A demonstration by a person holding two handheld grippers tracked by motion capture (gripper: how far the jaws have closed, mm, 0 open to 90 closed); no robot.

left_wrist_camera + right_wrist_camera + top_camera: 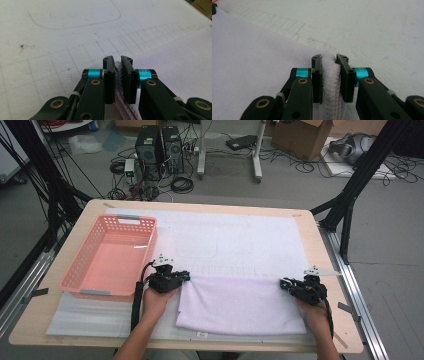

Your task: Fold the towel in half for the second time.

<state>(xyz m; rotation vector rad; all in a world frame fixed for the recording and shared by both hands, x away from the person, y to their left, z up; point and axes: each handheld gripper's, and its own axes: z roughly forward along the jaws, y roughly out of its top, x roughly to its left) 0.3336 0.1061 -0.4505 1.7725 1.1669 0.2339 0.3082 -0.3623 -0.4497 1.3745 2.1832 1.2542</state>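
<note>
towel [242,304] near edge of table [320,245], folded flat | left gripper [186,276] clamps far-left corner, right gripper [283,284] clamps far-right corner | both pinch hem, likely for next fold | basket [107,257] left

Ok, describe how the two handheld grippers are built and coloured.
Both the left gripper and right gripper are black, with flat black jaws, turquoise collars, brass-coloured pivot screws and white cable ties. A black cable trails from the left; each carries a pale top plate. Forearms are bare.
</note>
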